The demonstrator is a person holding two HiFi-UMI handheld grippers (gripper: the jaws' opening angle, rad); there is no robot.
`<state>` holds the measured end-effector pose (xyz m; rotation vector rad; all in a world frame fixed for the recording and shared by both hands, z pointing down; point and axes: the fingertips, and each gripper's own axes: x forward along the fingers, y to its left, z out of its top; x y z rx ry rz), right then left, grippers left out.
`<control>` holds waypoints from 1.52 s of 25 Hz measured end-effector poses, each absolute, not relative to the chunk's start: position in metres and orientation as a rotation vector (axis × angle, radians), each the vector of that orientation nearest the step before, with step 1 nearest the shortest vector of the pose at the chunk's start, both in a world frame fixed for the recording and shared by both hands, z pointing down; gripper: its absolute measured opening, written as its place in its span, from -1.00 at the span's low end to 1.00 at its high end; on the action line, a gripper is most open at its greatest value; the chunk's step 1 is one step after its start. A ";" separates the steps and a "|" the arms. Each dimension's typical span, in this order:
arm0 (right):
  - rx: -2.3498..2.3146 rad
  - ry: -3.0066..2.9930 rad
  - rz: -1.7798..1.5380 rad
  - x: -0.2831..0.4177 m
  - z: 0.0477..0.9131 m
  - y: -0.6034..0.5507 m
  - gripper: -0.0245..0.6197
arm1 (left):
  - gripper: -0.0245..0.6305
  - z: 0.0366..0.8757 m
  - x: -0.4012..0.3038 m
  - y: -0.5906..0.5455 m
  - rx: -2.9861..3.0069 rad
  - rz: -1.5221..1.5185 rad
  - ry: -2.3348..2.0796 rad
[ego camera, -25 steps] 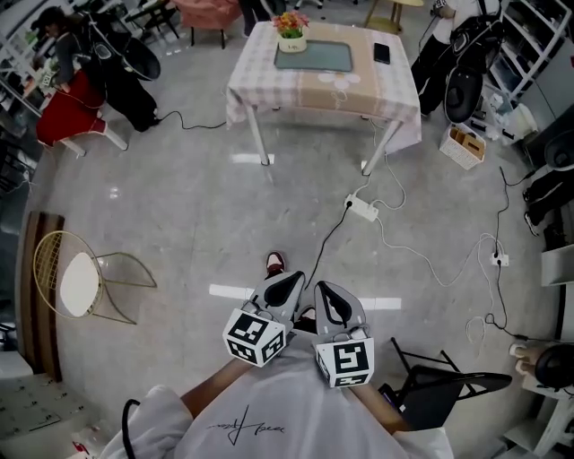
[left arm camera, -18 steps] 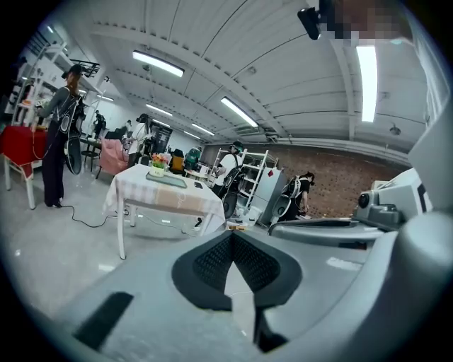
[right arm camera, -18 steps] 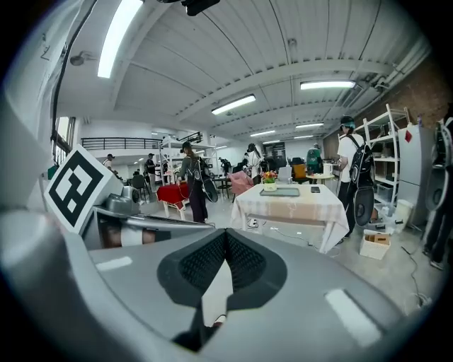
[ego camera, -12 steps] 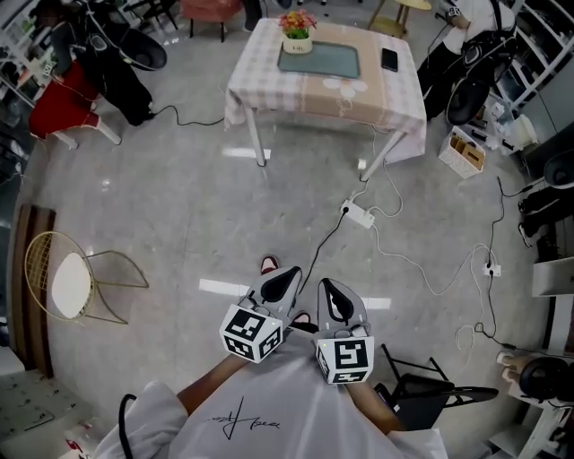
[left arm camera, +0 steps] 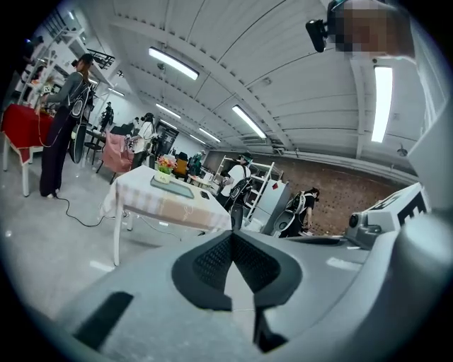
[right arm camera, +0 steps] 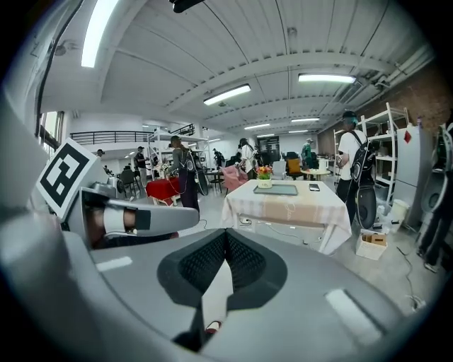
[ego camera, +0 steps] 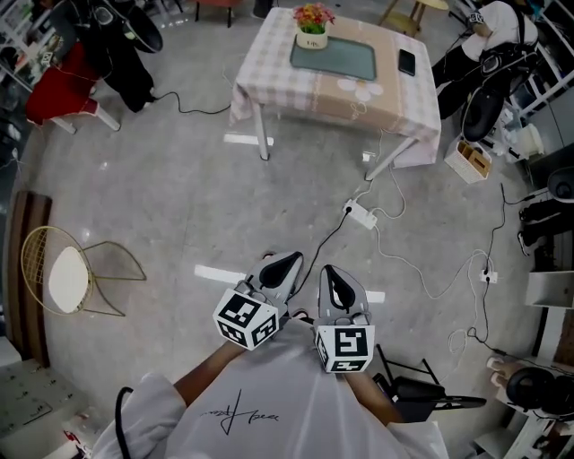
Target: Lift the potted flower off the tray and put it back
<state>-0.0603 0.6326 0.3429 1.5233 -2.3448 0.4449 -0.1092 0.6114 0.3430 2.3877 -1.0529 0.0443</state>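
1. Grey left gripper [ego camera: 289,262] and right gripper [ego camera: 330,272], both closed and empty, are held side by side above the floor.
2. Flower [ego camera: 312,18] stands at the tray's [ego camera: 336,61] far corner on a table [ego camera: 377,94], well away.

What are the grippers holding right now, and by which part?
Nothing. Left gripper and right gripper are both shut and empty; the potted flower stands untouched on the far table.
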 end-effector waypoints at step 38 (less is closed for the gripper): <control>1.548 -2.410 0.323 -0.178 0.322 0.481 -0.91 | -0.93 0.320 -0.222 0.451 2.475 0.035 -1.089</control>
